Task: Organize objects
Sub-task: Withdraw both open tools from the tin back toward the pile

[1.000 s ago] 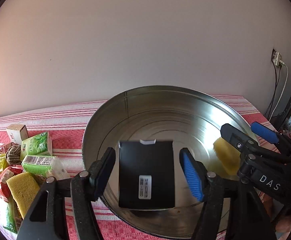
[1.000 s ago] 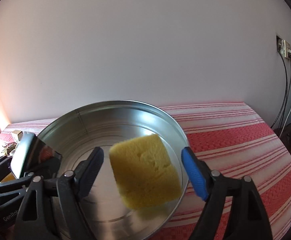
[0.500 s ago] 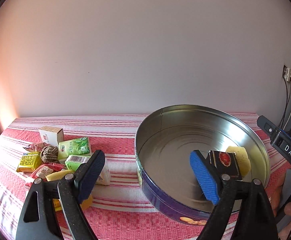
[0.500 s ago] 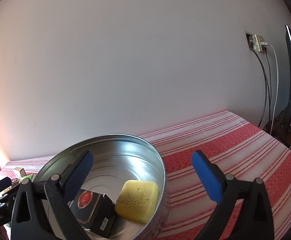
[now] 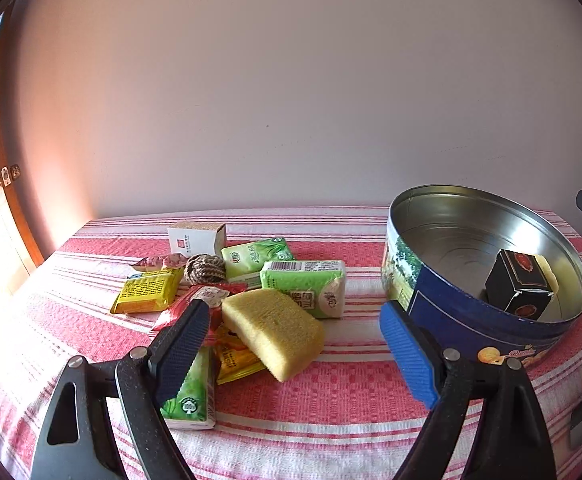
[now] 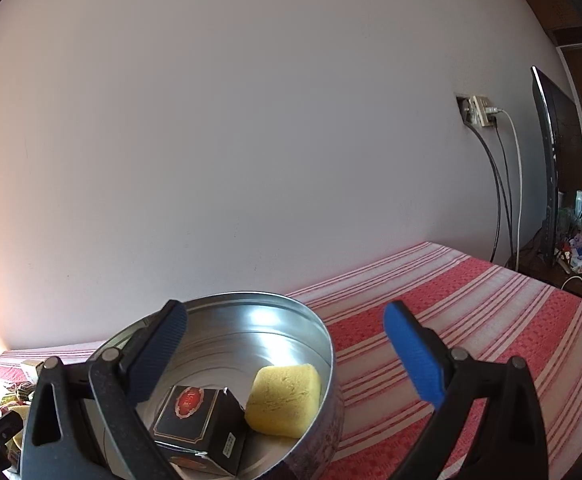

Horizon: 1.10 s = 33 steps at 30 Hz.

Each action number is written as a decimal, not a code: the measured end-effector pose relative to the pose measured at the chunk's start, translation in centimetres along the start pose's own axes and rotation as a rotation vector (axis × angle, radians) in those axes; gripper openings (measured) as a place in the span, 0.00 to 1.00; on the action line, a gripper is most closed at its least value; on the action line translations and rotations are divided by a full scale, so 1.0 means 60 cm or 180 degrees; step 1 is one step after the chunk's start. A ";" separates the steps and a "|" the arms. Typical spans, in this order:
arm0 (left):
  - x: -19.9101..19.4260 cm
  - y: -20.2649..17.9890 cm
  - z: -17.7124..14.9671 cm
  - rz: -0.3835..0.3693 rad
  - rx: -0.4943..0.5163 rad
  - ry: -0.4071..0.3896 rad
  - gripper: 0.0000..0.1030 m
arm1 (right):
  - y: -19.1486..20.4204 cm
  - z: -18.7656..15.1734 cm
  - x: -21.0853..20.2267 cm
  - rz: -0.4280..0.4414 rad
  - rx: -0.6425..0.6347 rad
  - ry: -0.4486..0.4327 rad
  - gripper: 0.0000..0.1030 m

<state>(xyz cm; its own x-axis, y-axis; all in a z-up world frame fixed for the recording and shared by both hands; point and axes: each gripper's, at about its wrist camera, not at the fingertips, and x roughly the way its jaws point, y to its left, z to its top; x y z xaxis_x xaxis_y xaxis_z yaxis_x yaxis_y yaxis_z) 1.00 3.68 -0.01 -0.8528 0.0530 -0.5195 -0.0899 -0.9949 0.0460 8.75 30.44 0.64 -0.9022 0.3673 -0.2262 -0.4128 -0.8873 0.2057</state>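
Cookie tin (image 5: 471, 312), round, blue-sided and shiny inside, stands on the red-and-white striped surface (image 5: 331, 400) and serves as the landmark. Inside it lie a black box (image 6: 199, 416) with a red emblem and a yellow sponge (image 6: 285, 398), touching each other near the tin's right wall in the right wrist view. Left of the tin, apart from it, sits a loose pile: a second yellow sponge (image 5: 275, 330), green tissue packs (image 5: 307, 286), a yellow packet (image 5: 147, 290), a twine ball (image 5: 205, 269) and a small white box (image 5: 197, 238). The left tool (image 5: 291, 356) hovers over the surface between pile and tin, jaws spread, having just been opening, nothing between them. The right tool (image 6: 287, 354) hangs above the tin, jaws wide after just opening, gripping nothing.
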 end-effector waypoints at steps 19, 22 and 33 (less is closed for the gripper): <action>0.030 0.134 -0.052 0.0048 -0.0485 0.0716 0.86 | 0.183 -0.059 -0.128 0.0779 -0.0370 0.0309 0.98; 0.055 0.142 -0.059 0.0095 -0.0530 0.0881 0.86 | 0.218 -0.072 -0.127 0.1008 -0.0478 0.0460 0.98; 0.093 0.175 -0.064 0.0192 -0.0630 0.1105 0.86 | 0.320 -0.116 -0.086 0.1465 -0.0739 0.1120 0.97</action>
<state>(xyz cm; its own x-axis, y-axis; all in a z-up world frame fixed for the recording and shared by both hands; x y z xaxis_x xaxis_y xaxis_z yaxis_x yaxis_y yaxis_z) -2.74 -6.82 -5.72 -0.6260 -0.0045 -0.7798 0.0848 -0.9944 -0.0624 6.34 9.60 -0.86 -0.8695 -0.1460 -0.4718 0.0821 -0.9848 0.1534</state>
